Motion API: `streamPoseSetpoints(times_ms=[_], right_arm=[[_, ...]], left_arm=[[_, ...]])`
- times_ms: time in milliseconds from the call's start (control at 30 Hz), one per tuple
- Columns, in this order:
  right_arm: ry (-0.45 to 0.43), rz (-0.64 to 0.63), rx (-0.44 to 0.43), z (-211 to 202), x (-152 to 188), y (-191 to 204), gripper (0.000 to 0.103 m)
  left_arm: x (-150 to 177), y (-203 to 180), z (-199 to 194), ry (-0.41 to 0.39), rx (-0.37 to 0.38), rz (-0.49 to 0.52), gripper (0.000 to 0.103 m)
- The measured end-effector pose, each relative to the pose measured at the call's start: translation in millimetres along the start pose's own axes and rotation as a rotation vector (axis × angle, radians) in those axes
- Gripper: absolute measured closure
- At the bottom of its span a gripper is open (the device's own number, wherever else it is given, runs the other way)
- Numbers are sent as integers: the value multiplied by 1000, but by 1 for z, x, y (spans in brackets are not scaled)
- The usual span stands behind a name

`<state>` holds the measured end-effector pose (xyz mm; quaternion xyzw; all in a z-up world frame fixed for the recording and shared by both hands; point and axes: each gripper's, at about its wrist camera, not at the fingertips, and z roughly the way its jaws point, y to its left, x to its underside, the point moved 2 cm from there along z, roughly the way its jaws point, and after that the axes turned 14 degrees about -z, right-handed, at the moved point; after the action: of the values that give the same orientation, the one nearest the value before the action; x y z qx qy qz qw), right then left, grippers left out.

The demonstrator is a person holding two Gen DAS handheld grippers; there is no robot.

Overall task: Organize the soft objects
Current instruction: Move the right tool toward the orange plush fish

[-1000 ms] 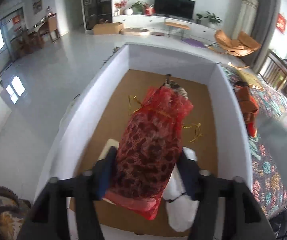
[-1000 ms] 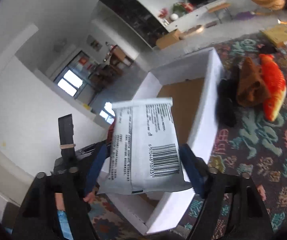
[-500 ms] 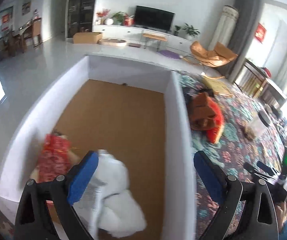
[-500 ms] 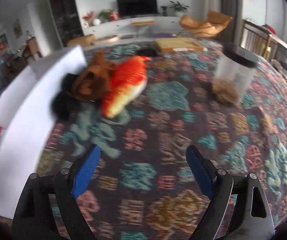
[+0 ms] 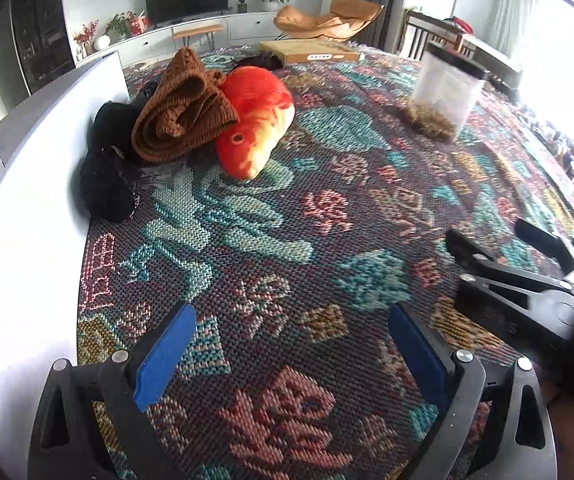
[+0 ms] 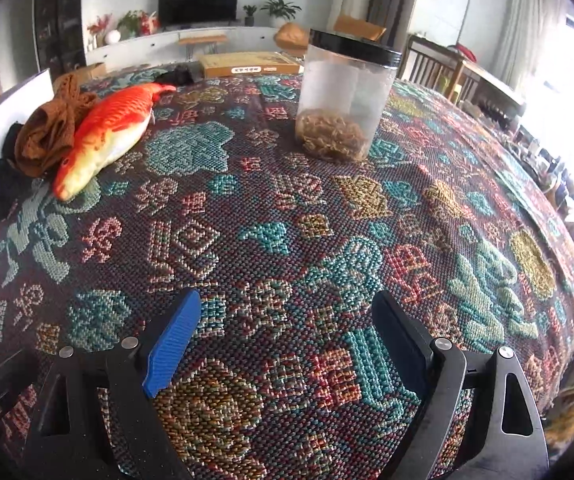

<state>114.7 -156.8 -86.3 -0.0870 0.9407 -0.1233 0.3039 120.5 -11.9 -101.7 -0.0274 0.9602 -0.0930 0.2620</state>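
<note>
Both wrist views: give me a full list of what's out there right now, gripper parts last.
Fish toy: one, orange and white, on the patterned cloth, against the brown item.
Knitted cloth: one, brown, folded, partly on the fish toy.
Fuzzy item: one, black, beside the white box wall.
Jar: one, clear with black lid, brown stuff at the bottom, upright on the cloth.
Flat box: one, tan, far edge.
Left gripper: blue-padded fingers open, nothing between.
Right gripper: open, nothing between.
</note>
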Motion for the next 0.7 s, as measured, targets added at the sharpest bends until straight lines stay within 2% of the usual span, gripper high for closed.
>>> streamPoseSetpoints(times_ms=[133, 200, 367, 700], right_arm=[[30, 15, -13, 4, 3, 1, 13], [42, 28, -25, 7, 5, -3, 13], [54, 110, -95, 12, 11, -14, 11], [51, 114, -86, 11, 12, -11, 9]], left_arm=[[-7, 13, 25, -20, -64, -5, 6], [-8, 14, 26, -46, -61, 18, 6], [-8, 20, 30, -62, -47, -6, 0], [-6, 20, 29, -70, -49, -8, 0]])
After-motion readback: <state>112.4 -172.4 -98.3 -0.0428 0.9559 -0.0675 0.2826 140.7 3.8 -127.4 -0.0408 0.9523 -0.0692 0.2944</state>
